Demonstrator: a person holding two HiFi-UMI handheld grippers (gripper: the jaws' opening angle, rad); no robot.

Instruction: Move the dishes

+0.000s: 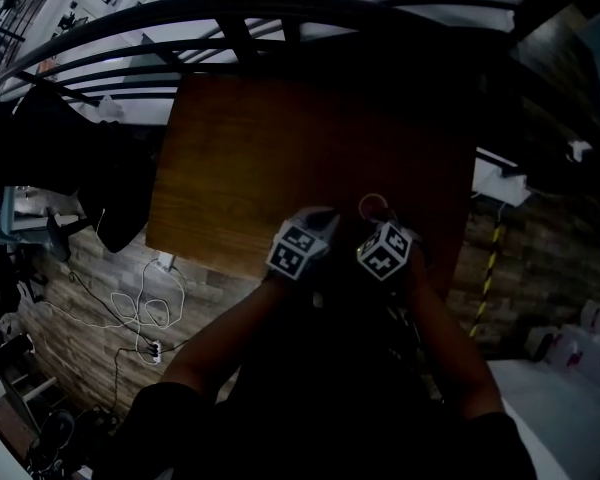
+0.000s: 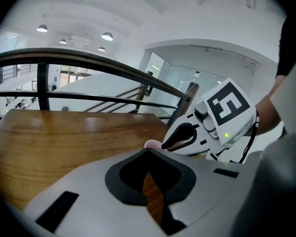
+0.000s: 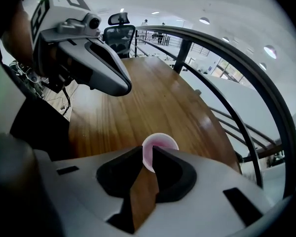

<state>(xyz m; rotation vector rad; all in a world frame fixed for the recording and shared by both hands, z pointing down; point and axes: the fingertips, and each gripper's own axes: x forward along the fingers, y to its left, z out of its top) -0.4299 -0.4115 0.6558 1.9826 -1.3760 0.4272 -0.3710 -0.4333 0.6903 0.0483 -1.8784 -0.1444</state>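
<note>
Step, likely: setting down small round pink plastic dish (image 3: pixel 164 142) | right gripper (image 3: pixel 149 156) standing released, dish at its tips | left gripper (image 2: pixel 148 152) staying-free, clenched empty | next: lifting clear without nudging.

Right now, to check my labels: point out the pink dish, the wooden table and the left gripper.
pink dish (image 3: pixel 162 143): right gripper view, its inside.
wooden table (image 3: pixel 153 98): right gripper view, bare top.
left gripper (image 2: pixel 148 153): left gripper view, between its fingertips.

Table (image 1: pixel 270 158): wooden, I see it straight below me.
Left gripper (image 1: pixel 315 220): over the table's near edge.
Right gripper (image 1: pixel 378 218): just beside the left.
Cables (image 1: pixel 140 308): looped on the floor, left.
</note>
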